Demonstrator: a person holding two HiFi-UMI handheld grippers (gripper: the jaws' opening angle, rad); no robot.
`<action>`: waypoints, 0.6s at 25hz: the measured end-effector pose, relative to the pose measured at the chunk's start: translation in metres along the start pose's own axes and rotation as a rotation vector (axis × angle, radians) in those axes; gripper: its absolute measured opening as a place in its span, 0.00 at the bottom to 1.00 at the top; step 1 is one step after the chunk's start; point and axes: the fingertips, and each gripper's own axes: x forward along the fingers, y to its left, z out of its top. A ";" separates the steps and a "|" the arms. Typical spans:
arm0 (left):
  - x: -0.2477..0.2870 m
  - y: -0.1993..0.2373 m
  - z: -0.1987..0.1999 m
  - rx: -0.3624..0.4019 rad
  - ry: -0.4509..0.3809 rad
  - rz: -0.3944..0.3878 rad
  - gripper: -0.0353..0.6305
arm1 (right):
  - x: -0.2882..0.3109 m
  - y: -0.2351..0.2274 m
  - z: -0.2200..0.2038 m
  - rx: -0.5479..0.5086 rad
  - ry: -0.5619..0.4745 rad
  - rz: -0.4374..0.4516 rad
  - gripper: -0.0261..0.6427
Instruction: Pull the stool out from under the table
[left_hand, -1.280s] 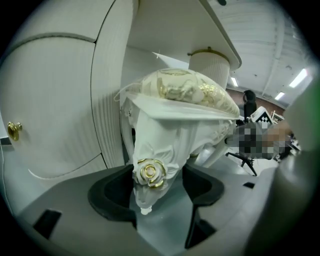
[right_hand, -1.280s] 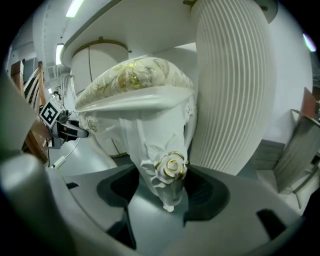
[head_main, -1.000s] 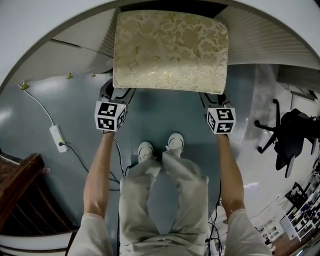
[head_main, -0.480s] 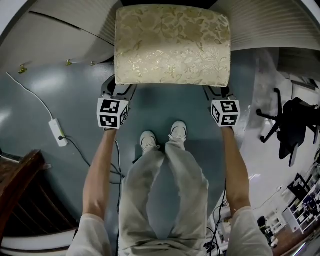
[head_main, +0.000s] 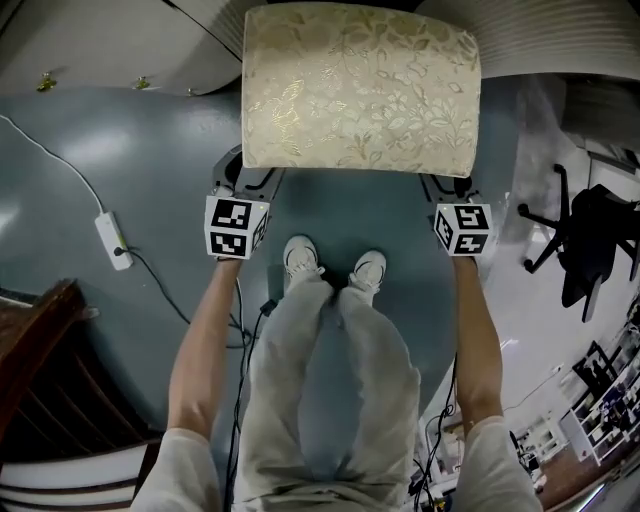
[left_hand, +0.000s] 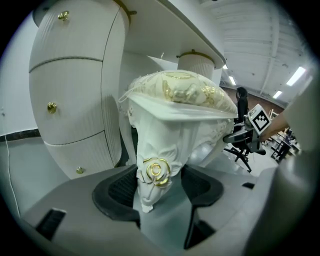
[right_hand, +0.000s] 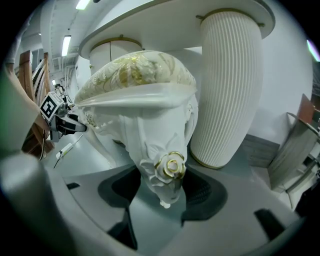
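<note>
Head view, stool (head_main: 360, 85): the gold-patterned seat is dead ahead of the person's shoes (head_main: 300, 258). Its long side runs left to right, and the far edge is right about at the lip of the table (head_main: 90, 40).
Head view, tools: left gripper (head_main: 245, 172) and right gripper (head_main: 442, 185) are tucked under the two near corners, one each, pretty much equally close. So I'd guess the pull goes straight back toward the feet.
Left gripper view, near-left leg (left_hand: 155, 170): white carved leg with a gold rose, upright between the jaws. The pads sit against both sides, and the jaws are wide and have just eased inward a touch onto it.
Left gripper view, backdrop: the table's drawer pedestal (left_hand: 75, 90) is just behind the stool.
Right gripper view, near-right leg (right_hand: 167, 172): same rose leg, clamped between jaws at a middling spread.
Right gripper view, backdrop: ribbed column (right_hand: 230, 85) close behind, so the rear legs probably haven't cleared the table.
</note>
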 end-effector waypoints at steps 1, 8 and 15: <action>-0.009 -0.007 -0.011 -0.002 -0.003 0.004 0.46 | -0.008 0.007 -0.011 -0.002 0.000 0.004 0.42; -0.056 -0.049 -0.071 -0.013 -0.008 0.019 0.46 | -0.055 0.041 -0.068 -0.014 -0.010 0.011 0.42; 0.007 0.008 0.012 -0.004 0.035 0.026 0.46 | 0.013 -0.008 0.013 0.003 0.014 0.031 0.42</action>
